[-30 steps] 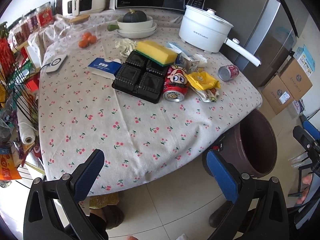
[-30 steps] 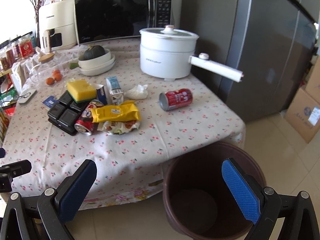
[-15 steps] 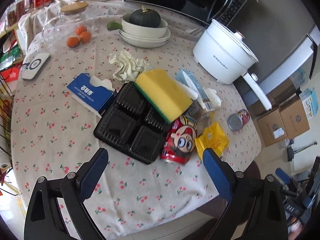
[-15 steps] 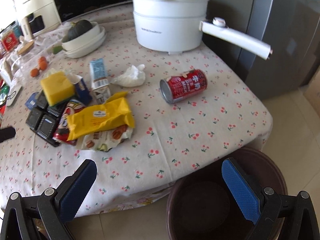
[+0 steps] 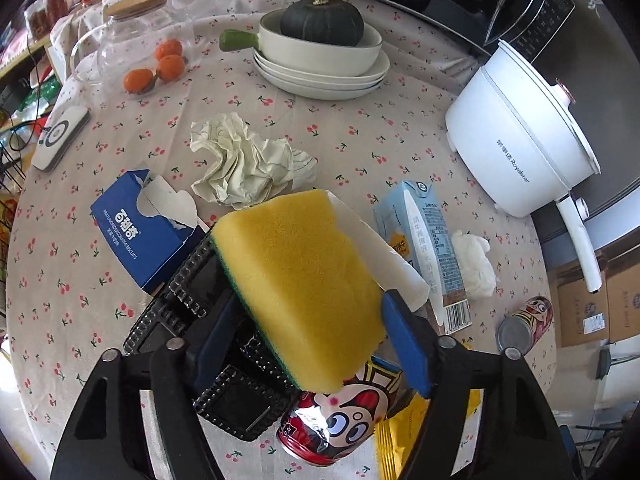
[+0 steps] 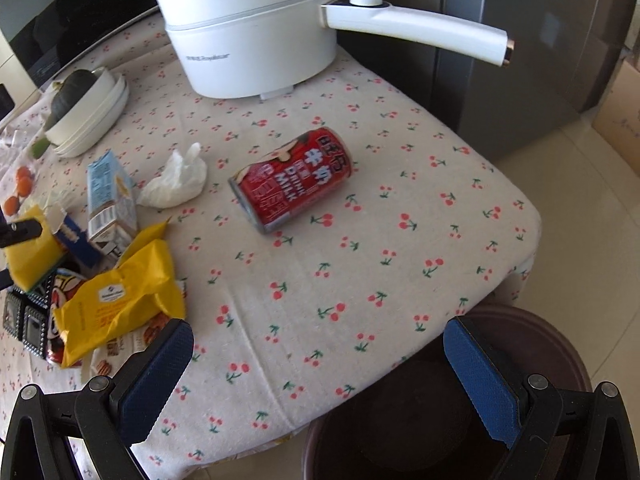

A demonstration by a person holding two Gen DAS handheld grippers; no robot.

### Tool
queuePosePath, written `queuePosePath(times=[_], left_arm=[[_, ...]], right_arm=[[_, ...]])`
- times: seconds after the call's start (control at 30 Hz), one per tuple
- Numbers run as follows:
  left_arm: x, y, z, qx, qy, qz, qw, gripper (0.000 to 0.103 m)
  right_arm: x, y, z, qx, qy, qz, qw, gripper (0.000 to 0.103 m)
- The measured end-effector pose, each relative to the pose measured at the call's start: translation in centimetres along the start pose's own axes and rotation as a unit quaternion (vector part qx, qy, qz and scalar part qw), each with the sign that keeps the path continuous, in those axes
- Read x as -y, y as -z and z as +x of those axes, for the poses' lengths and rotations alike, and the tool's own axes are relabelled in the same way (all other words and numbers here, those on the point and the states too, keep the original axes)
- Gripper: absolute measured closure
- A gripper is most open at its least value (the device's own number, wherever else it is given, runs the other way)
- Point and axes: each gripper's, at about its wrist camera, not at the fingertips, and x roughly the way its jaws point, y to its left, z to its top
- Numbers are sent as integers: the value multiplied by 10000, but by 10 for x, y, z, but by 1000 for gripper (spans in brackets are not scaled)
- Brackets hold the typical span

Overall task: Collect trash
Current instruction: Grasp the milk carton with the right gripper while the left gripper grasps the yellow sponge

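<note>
A yellow sponge lies on a black plastic tray. My left gripper straddles it with its jaws closing; the blue pads stand at the sponge's two sides, and the sponge looks unsquashed. Below it are a cartoon can and a yellow packet. A red milk can lies on its side mid-table. My right gripper is open and empty over the table's near edge, above a brown bin.
Crumpled paper, a torn blue box, a milk carton and a white tissue lie around the tray. A white electric pot, stacked bowls with a squash and a glass jar stand behind.
Both grippers came forward and down over the table. The left jaws narrowed around the sponge. The right gripper drew nearer the red can, jaws still wide.
</note>
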Motion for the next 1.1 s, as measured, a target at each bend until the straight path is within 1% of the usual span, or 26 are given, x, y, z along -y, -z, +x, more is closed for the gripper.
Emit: queuePosePath(times=[0.1,0.2,0.33,0.43,0.57,0.7,0.8,0.87,1.0,1.1], left_arm=[[-6,0,-4,102,120,78,9998,55],[-14,1,-7,98,289,188,9994,59],[-27,0,-14,192,575,252,9978,64],[-32,0,-24,327,764,332,9960,65],[-37,4,-43,463,1053,365,9927,66],[-47,14,-71,644,1152,475,9901,66],[-65,26,-91,785,1161,478,9890,66],[-78,35,-98,825,1135,440,9891,66],[-99,40,-98,742,1161,263,9901,66],[-107,42,-98,762,1102,300,9905,66]], right_arm=[[9,-7,5,10,-103,232,9997,0],[19,-18,13,-27,-320,574,9978,0],[27,-29,24,0,-274,929,9953,0],[21,-33,30,-31,-255,893,9957,0],[-10,-35,33,-64,-410,541,9977,1],[-54,-38,39,-91,-697,58,9975,6],[-87,-39,52,-230,-965,-227,9948,15],[-111,-43,61,-316,-1147,-384,9921,20],[-146,-51,78,-315,-1142,-676,9907,29],[-160,-54,92,-375,-1116,-735,9903,39]])
